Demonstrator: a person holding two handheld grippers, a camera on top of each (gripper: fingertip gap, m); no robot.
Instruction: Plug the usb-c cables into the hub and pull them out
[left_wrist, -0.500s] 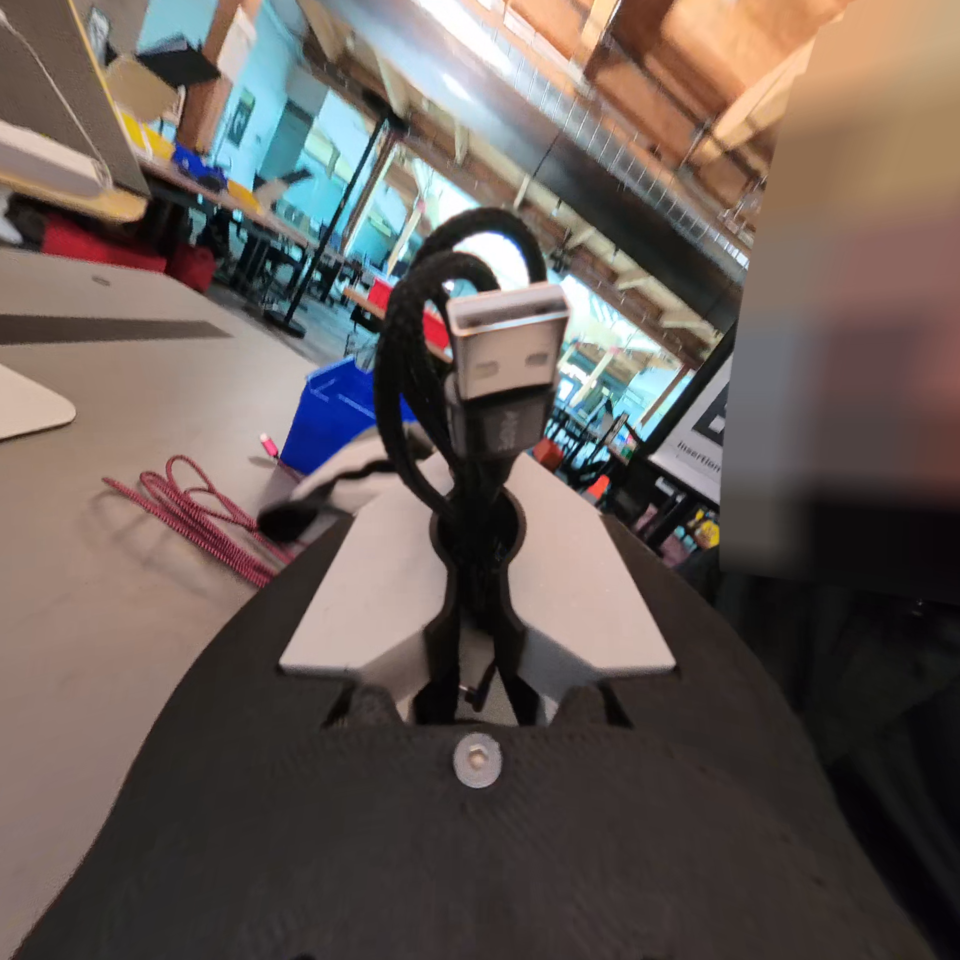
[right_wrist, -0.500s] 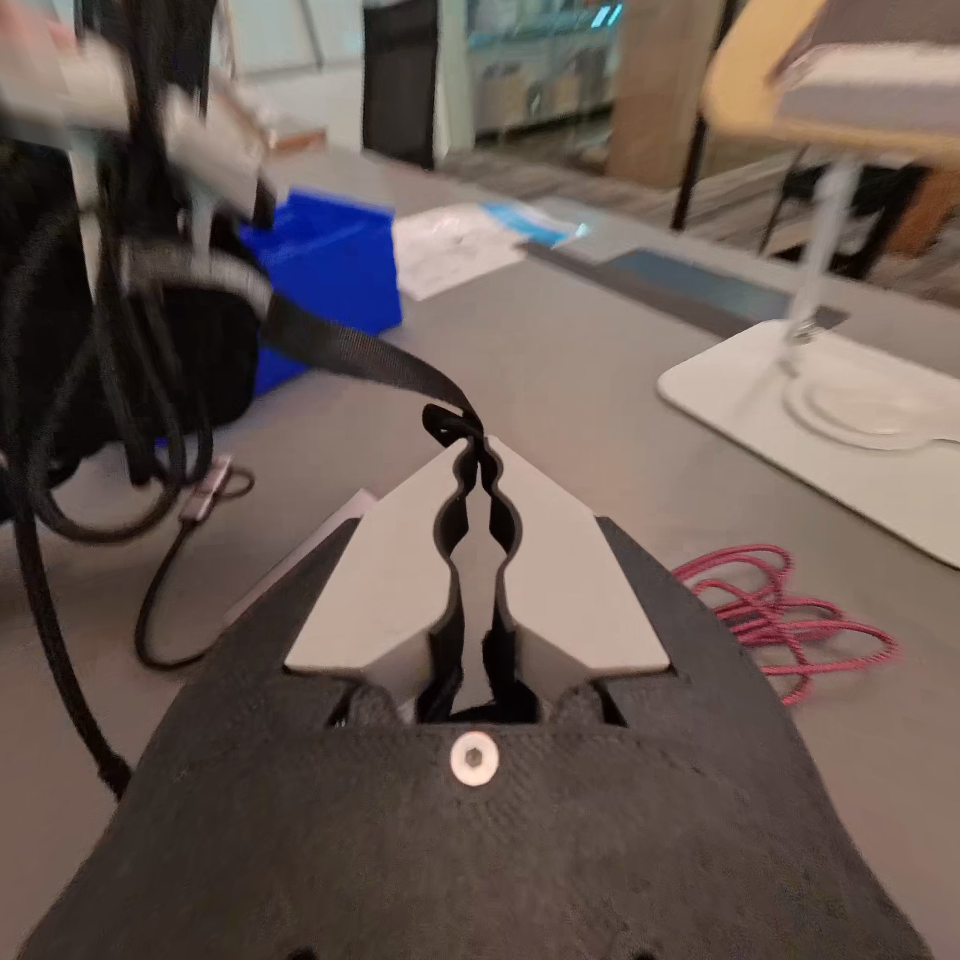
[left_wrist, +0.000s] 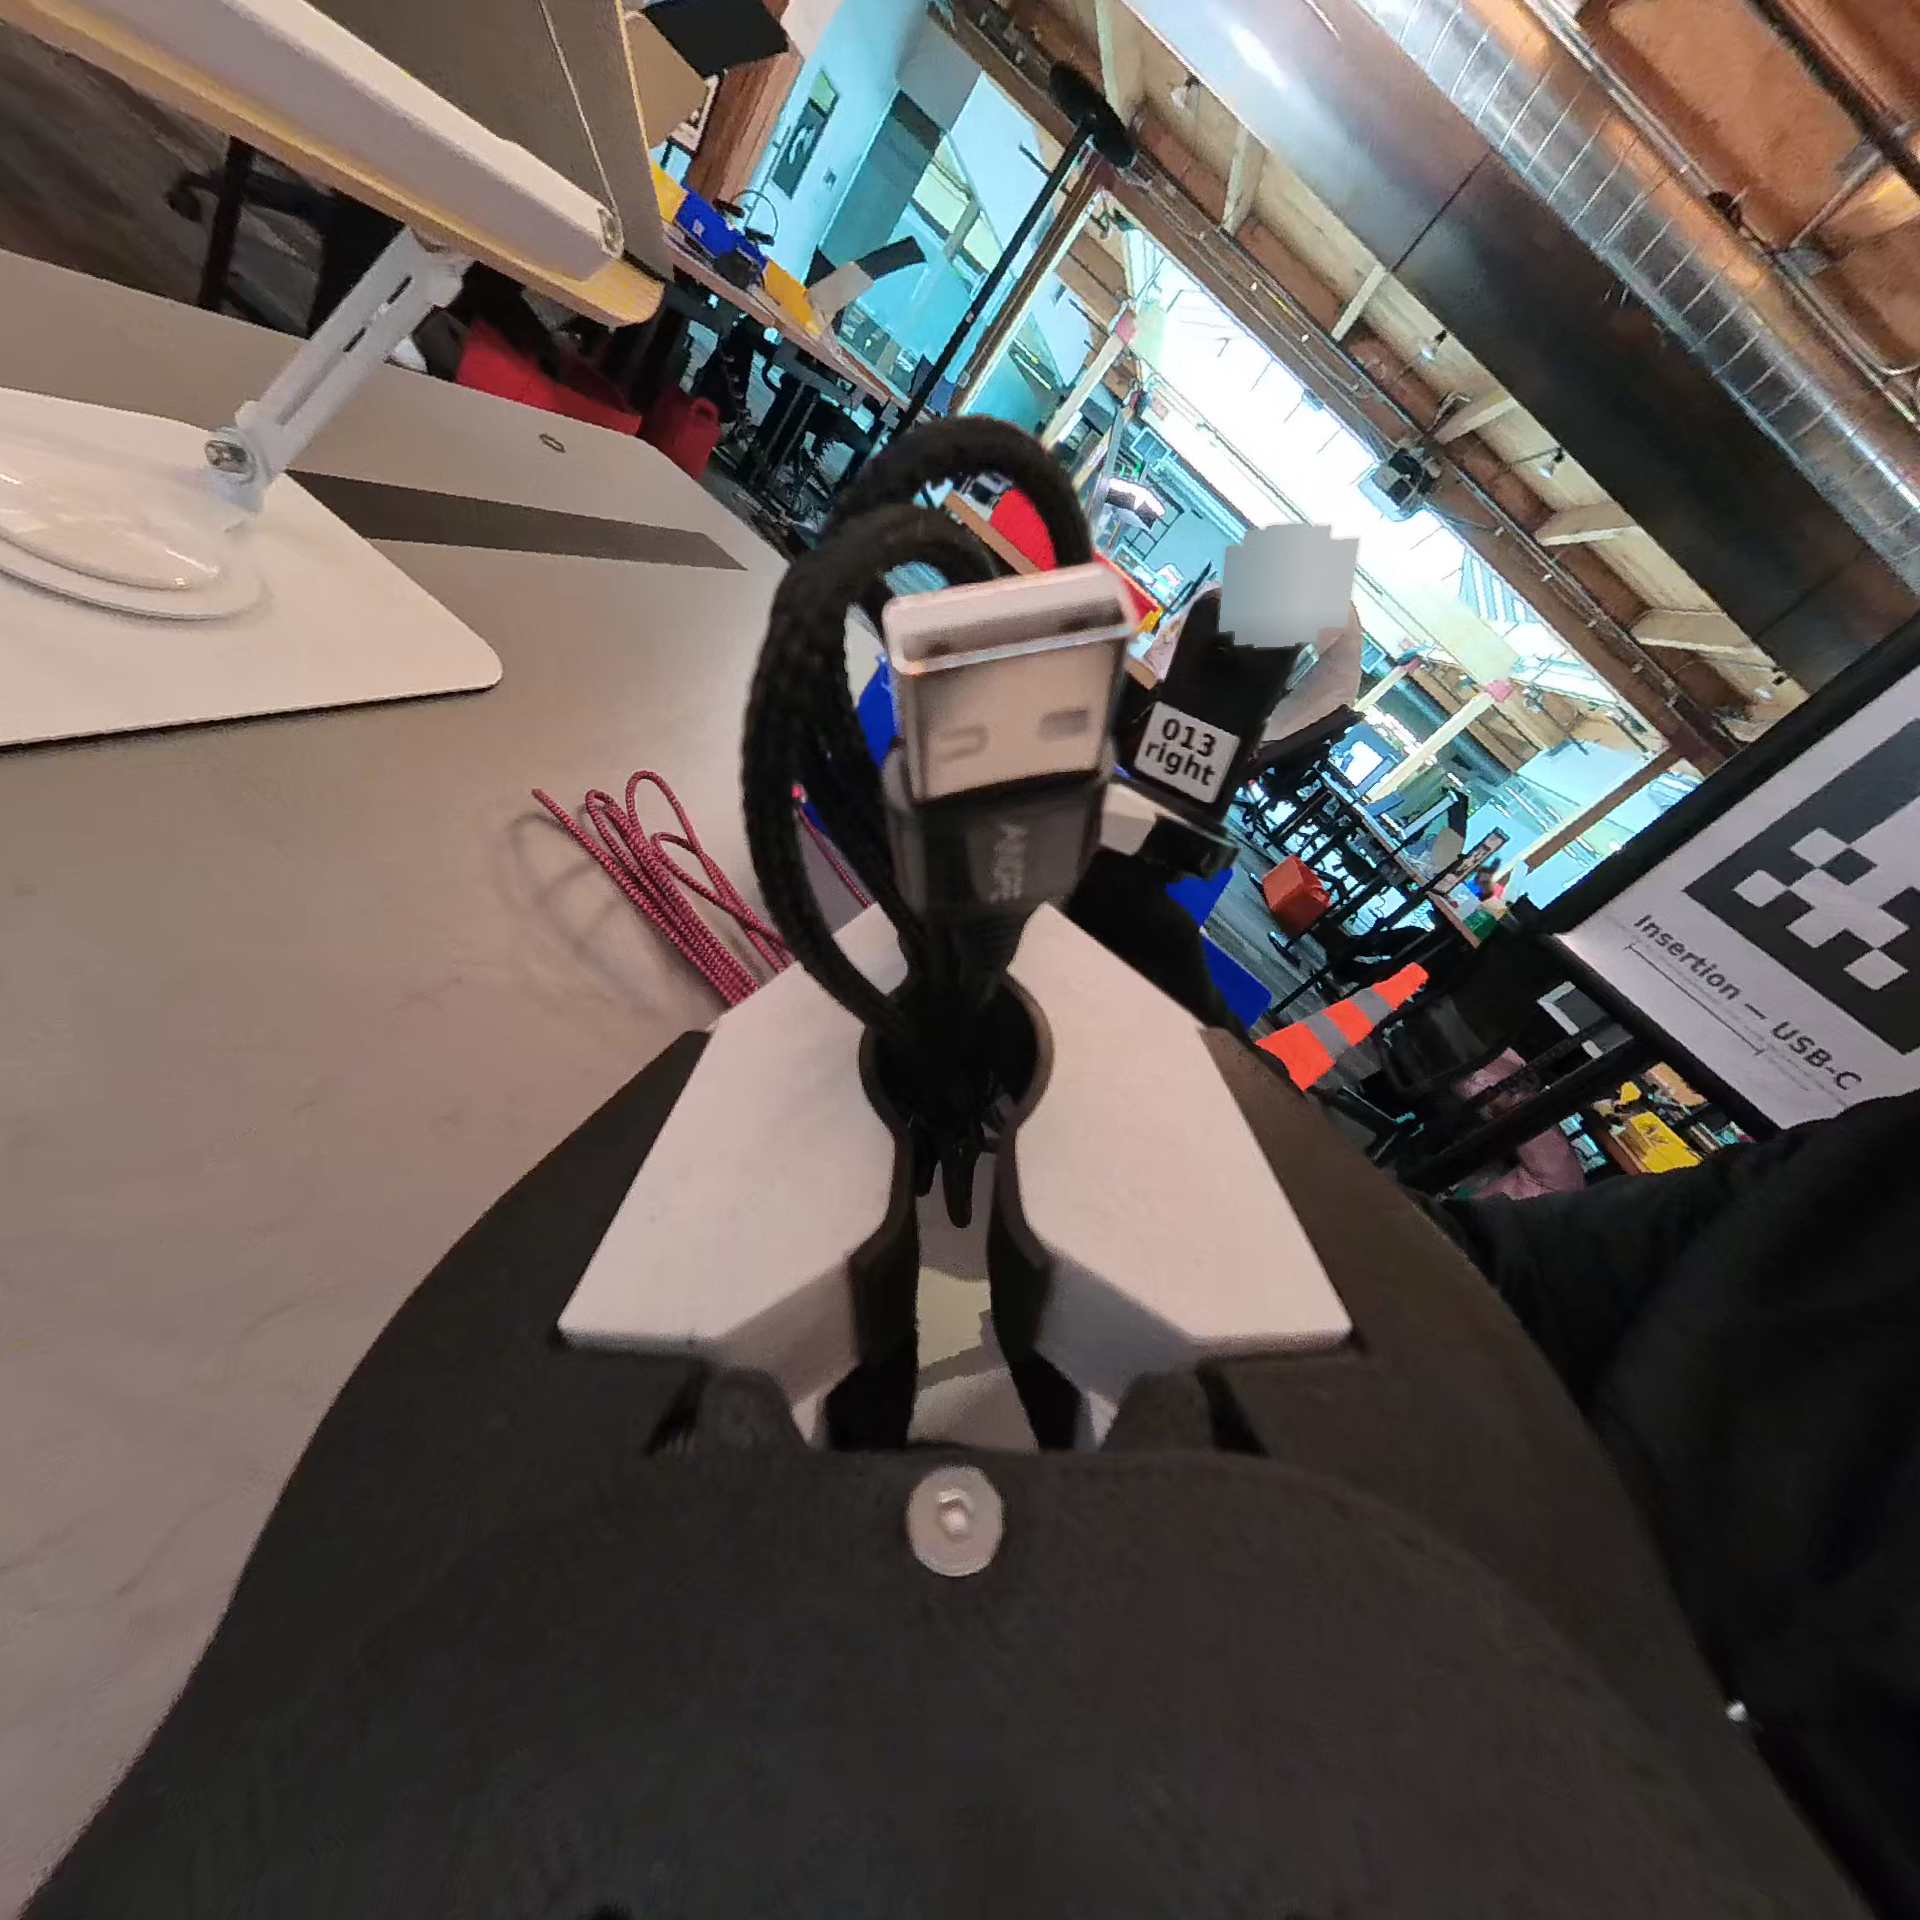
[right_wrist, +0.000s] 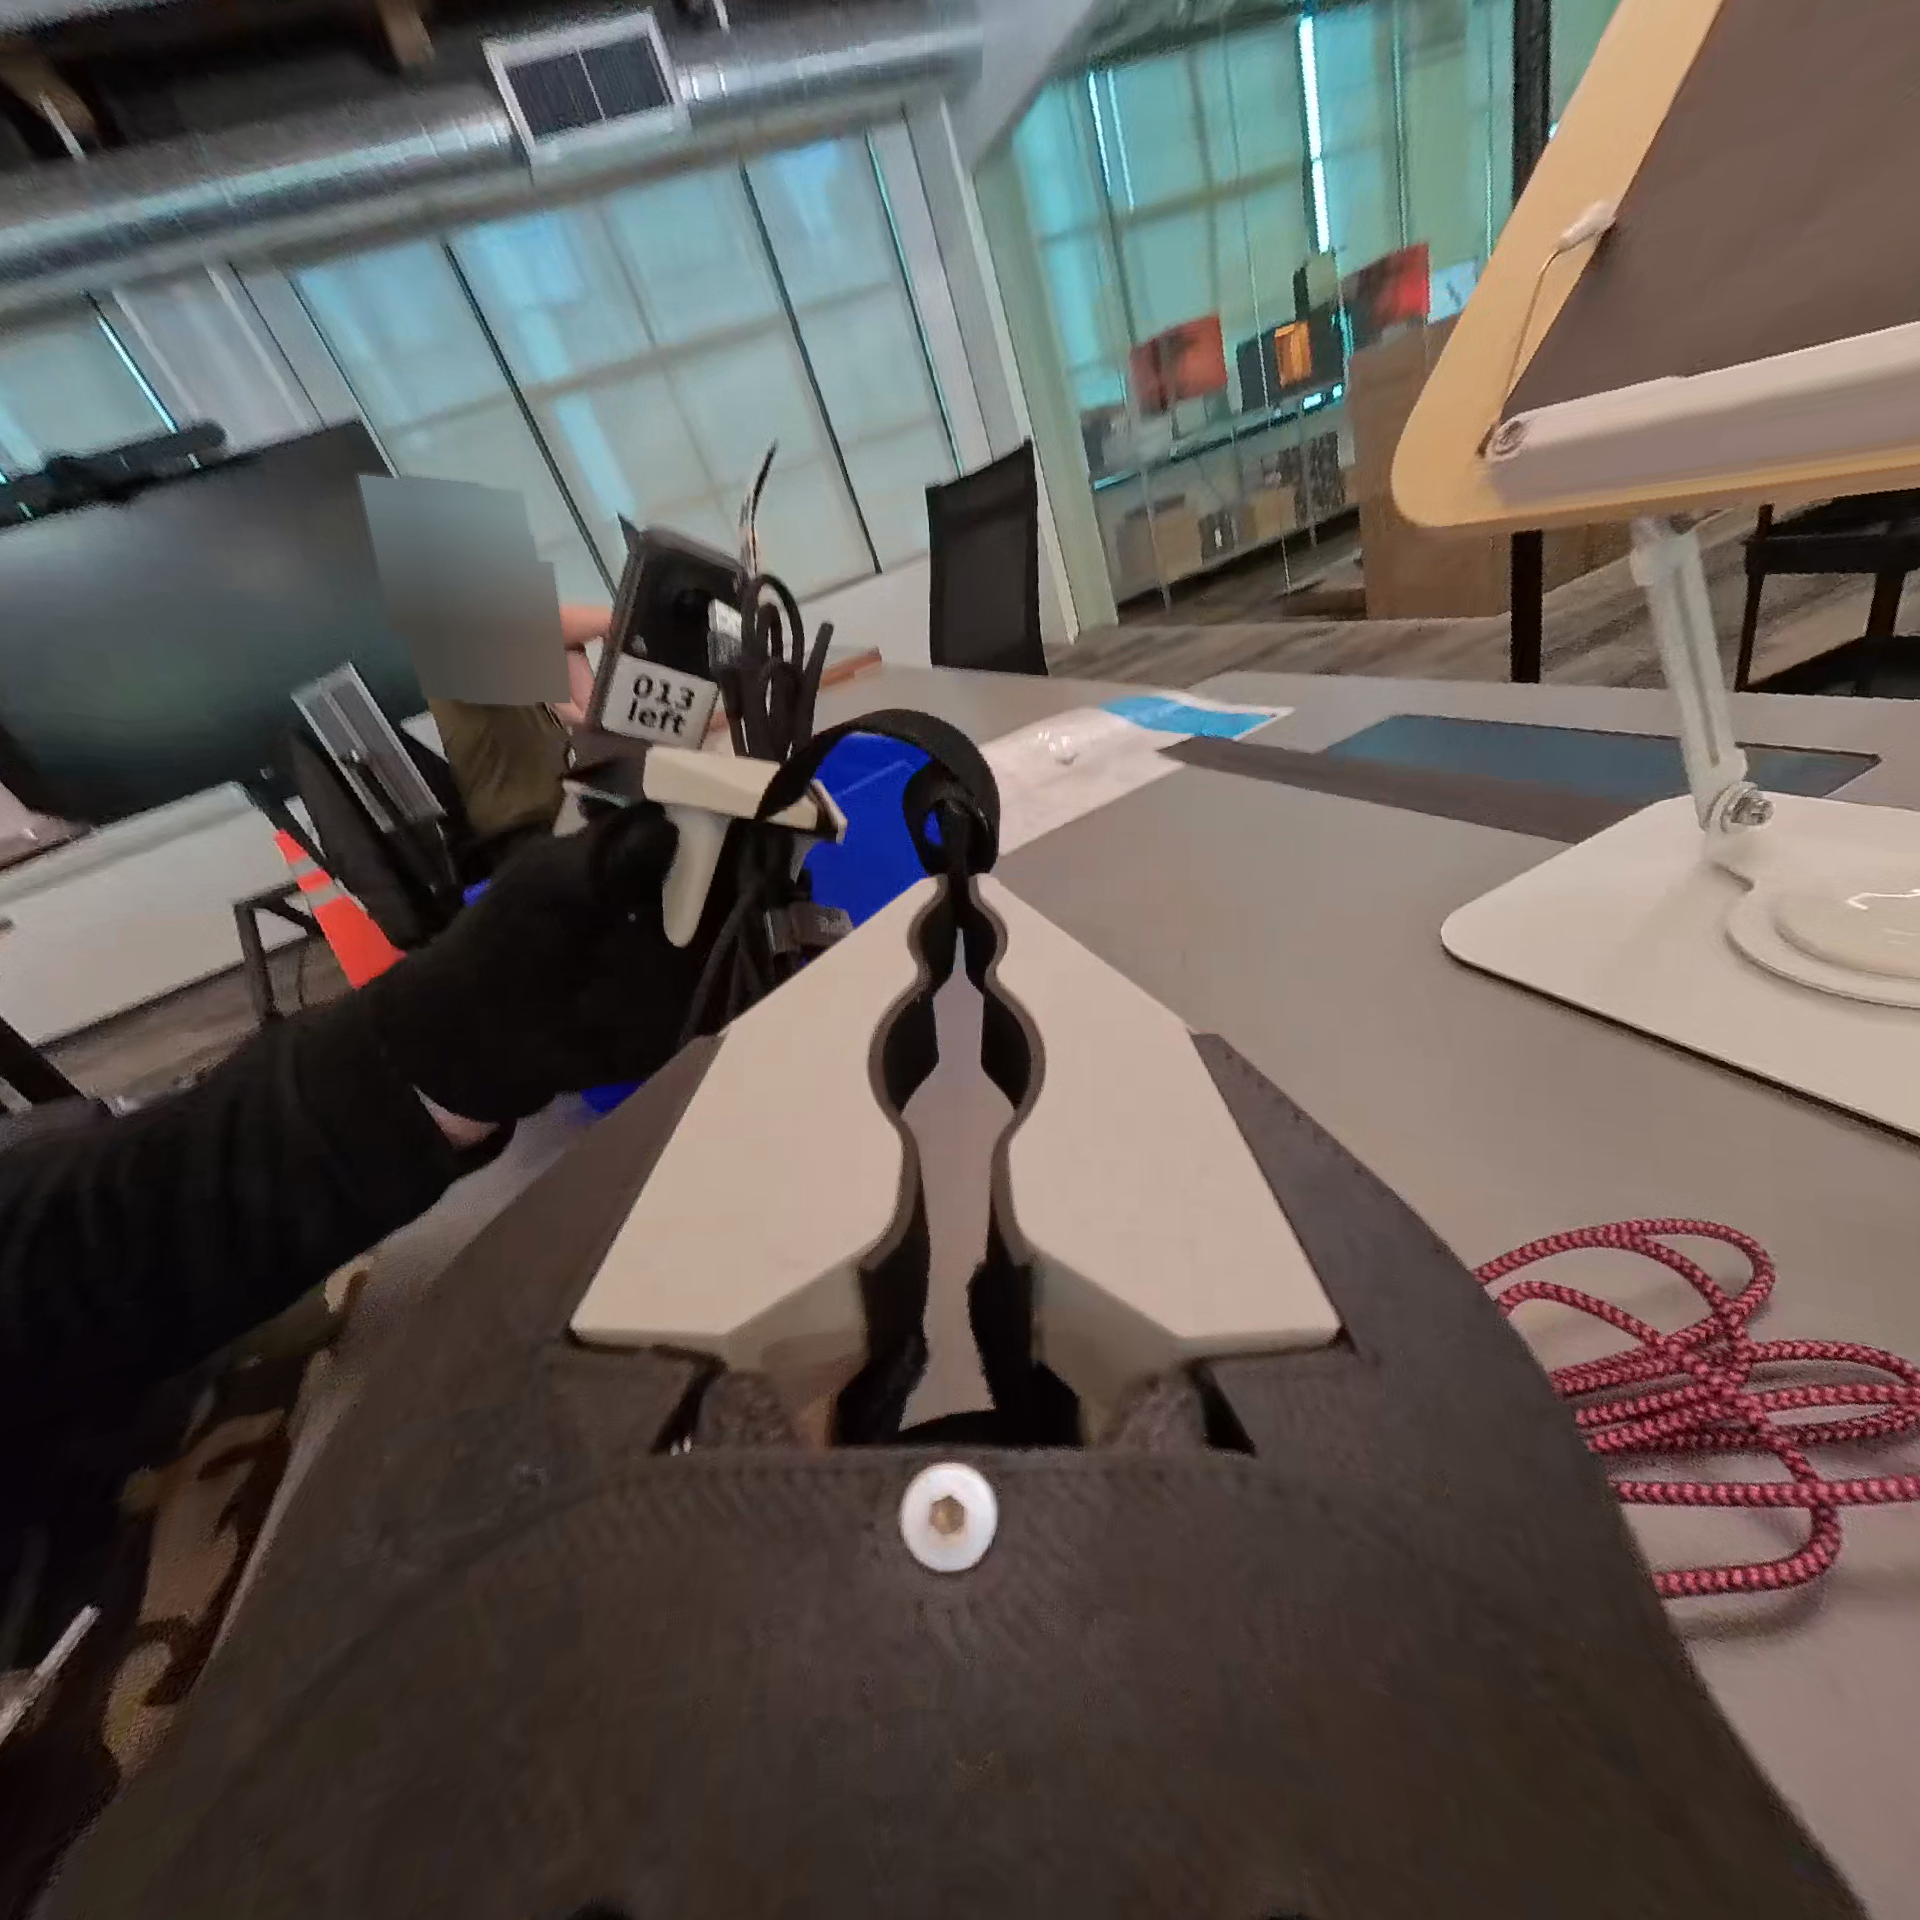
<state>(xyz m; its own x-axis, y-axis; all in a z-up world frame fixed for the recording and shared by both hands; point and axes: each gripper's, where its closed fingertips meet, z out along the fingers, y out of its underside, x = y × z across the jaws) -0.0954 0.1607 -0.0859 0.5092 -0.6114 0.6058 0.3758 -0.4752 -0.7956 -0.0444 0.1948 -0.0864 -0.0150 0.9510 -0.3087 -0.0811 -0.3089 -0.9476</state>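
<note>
My left gripper (left_wrist: 951, 930) is shut on a bundle of black braided cable (left_wrist: 821, 727). The bundle stands up from the jaws with a silver USB plug (left_wrist: 1003, 696) on top. My right gripper (right_wrist: 961, 888) is shut on the end of a black strap (right_wrist: 914, 743) that loops back to the cable bundle. The left gripper's body (right_wrist: 727, 790), held by a black-gloved hand (right_wrist: 561, 966), shows at the left in the right wrist view. The right gripper's labelled body (left_wrist: 1179, 758) shows behind the plug in the left wrist view. No hub shows in either view.
A coiled red braided cable (right_wrist: 1714, 1382) lies on the grey table (left_wrist: 260, 1039); it also shows in the left wrist view (left_wrist: 665, 873). A white stand base (right_wrist: 1662, 935) and its tilted board (right_wrist: 1714, 260) are at the right. A blue bin (right_wrist: 862, 821) and papers (right_wrist: 1101, 727) lie beyond. About 7 cm separates my left fingertips from my right.
Both grippers have lifted and tilted upward, and both views have swung. The right gripper now shows behind the plug. Both grips are unchanged.
</note>
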